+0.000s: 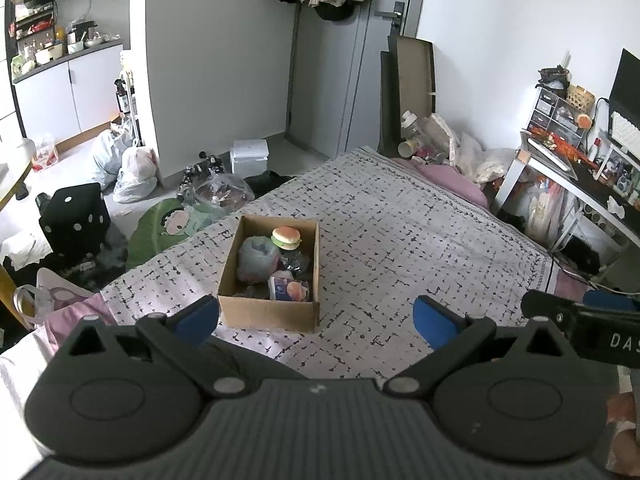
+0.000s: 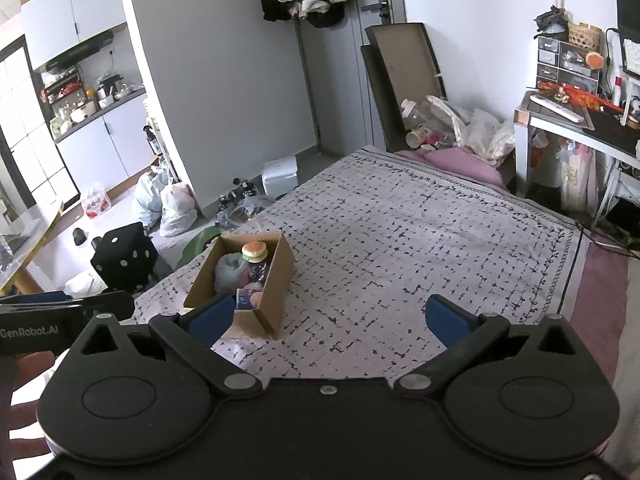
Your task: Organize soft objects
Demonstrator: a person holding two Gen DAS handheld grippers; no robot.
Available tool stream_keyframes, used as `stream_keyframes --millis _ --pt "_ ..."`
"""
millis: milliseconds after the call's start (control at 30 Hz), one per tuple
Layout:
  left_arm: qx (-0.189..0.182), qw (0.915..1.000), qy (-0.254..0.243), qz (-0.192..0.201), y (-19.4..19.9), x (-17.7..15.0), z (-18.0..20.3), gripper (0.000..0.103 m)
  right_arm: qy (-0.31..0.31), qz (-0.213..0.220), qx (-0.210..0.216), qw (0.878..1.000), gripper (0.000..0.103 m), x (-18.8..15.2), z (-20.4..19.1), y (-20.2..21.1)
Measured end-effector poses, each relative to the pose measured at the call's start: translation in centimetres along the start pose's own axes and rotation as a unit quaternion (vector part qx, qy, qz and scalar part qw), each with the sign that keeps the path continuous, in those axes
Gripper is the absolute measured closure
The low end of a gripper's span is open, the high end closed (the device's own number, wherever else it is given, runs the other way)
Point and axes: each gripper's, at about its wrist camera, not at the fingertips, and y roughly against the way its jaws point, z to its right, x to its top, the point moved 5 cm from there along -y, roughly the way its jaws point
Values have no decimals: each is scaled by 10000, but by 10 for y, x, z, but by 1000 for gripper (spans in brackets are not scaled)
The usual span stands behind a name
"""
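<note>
Both grippers — left (image 1: 316, 320), right (image 2: 328, 320) — spread wide, holding nothing. Ahead of the left jaws, a box (image 1: 268, 312) on the bed (image 1: 420, 240) — burger toy (image 1: 286, 237) and other soft things inside.

Daylight is falling on white walls, a grey door (image 1: 352, 80) hung with dark coats, and a cluttered white desk (image 2: 560, 124).

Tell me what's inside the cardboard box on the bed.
Brown cardboard box holds a burger-shaped squishy toy, a pale grey-pink plush lump and a peach-printed packet; items underneath are hidden.
</note>
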Motion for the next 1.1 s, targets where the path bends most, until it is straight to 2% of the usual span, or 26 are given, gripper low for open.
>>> stream_keyframes --millis 1100 --pt "-56 10000 -24 44 7 -3 1 1 -82 -53 41 9999 0 -4 2 1"
